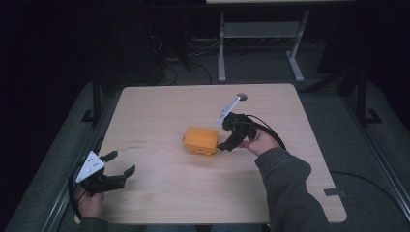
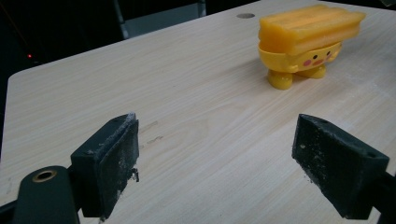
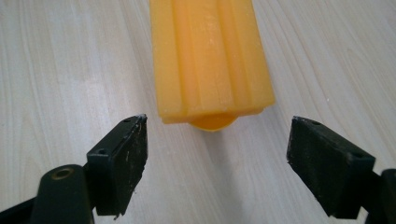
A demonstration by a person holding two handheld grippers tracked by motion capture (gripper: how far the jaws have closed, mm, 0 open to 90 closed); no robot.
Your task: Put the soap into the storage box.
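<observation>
An orange-yellow toy [image 1: 200, 141] with a ribbed flat top and a small painted face stands on short feet at the middle of the wooden table [image 1: 159, 111]. My right gripper [image 1: 224, 137] is open just to its right, jaws pointed at it; in the right gripper view the toy [image 3: 210, 60] lies just beyond and between the spread jaws [image 3: 215, 163], untouched. My left gripper [image 1: 121, 163] is open near the table's front left corner, holding nothing. In the left gripper view the toy [image 2: 306, 39] stands far off at the upper right, past the gripper [image 2: 217, 168].
A round cable hole [image 1: 241, 96] sits near the table's far edge. Beyond the table, a white desk frame [image 1: 261, 43] stands on the dark floor with cables around it. Black stand legs flank the table on both sides.
</observation>
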